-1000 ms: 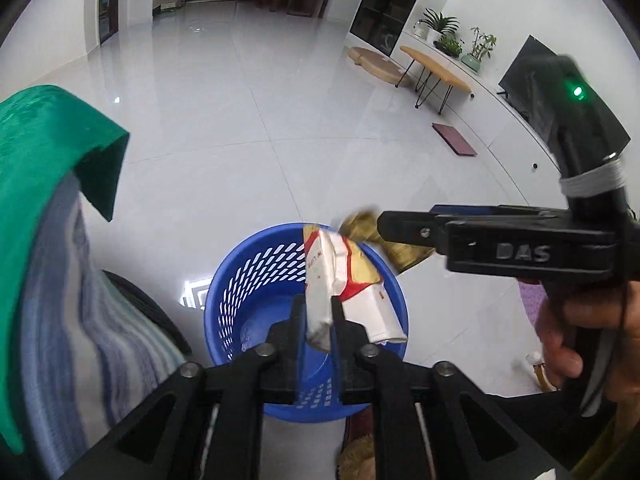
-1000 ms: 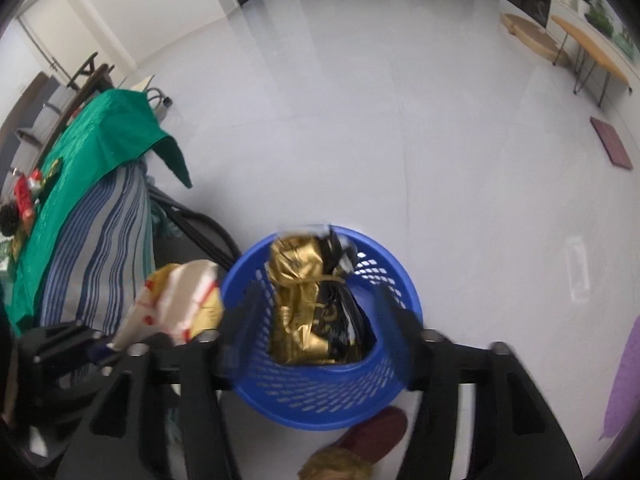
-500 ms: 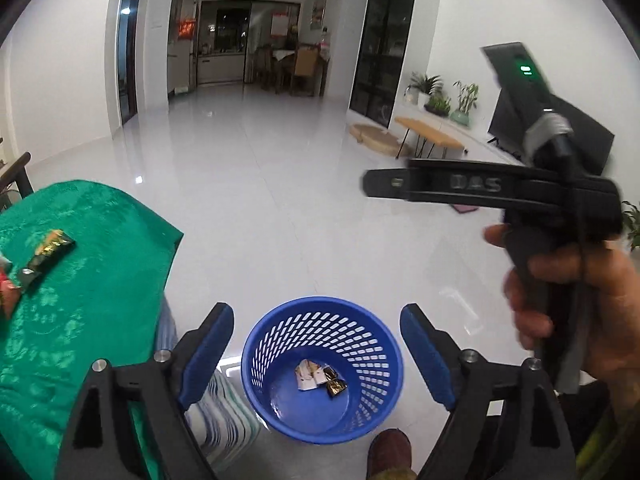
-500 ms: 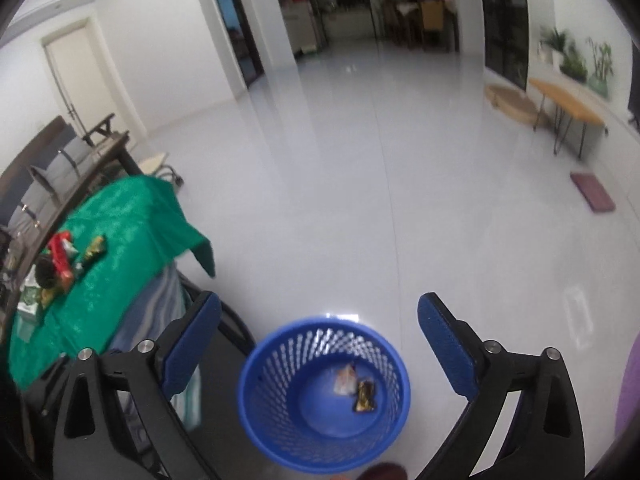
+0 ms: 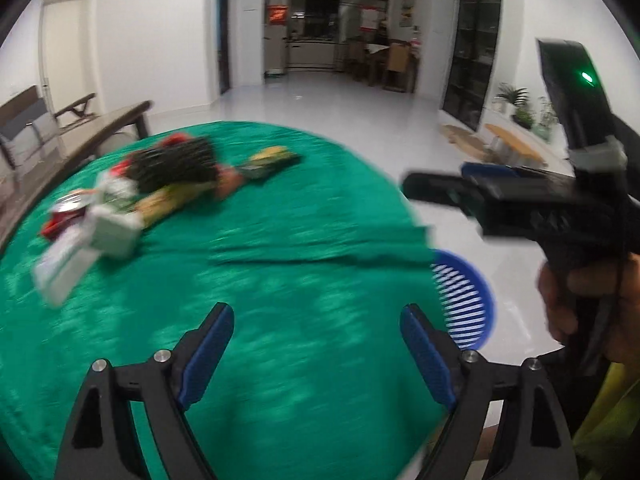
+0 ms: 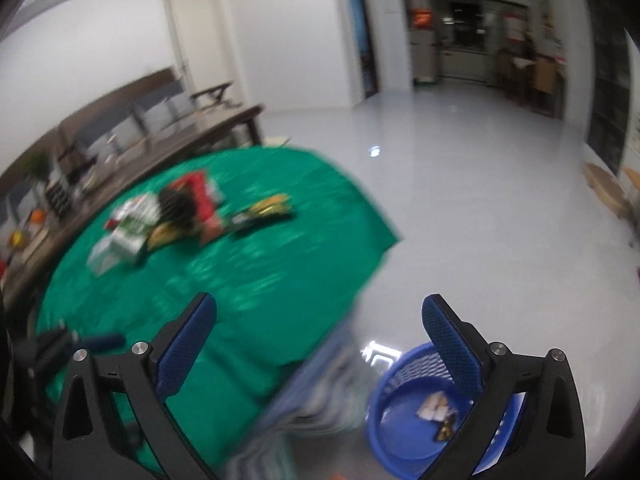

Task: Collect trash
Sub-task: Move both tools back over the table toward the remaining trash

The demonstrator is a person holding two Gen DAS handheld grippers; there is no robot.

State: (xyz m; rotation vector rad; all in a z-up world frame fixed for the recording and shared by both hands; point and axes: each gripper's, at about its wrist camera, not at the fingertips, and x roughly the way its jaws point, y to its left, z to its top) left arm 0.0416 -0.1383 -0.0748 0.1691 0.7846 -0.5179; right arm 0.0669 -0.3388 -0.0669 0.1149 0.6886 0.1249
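Grippers hang empty over a green tablecloth (image 5: pixel 300 300): the left gripper (image 5: pixel 316 344) with jaws wide apart, the right gripper (image 6: pixel 320 344) with jaws just opened to their widest, nothing between them. Two wrappers (image 6: pixel 438 414) lie in the blue basket (image 6: pixel 384 432) on the floor. Remaining trash (image 5: pixel 132 196) sits piled ahead and left, nearer the left gripper.

You're in a white-walled room with a glossy pale tiled floor (image 6: pixel 472 216); dark wooden bench (image 6: pixel 168 148) by the left wall, closed white door (image 6: pixel 192 40), dim kitchen doorway (image 5: pixel 340 40) beyond.
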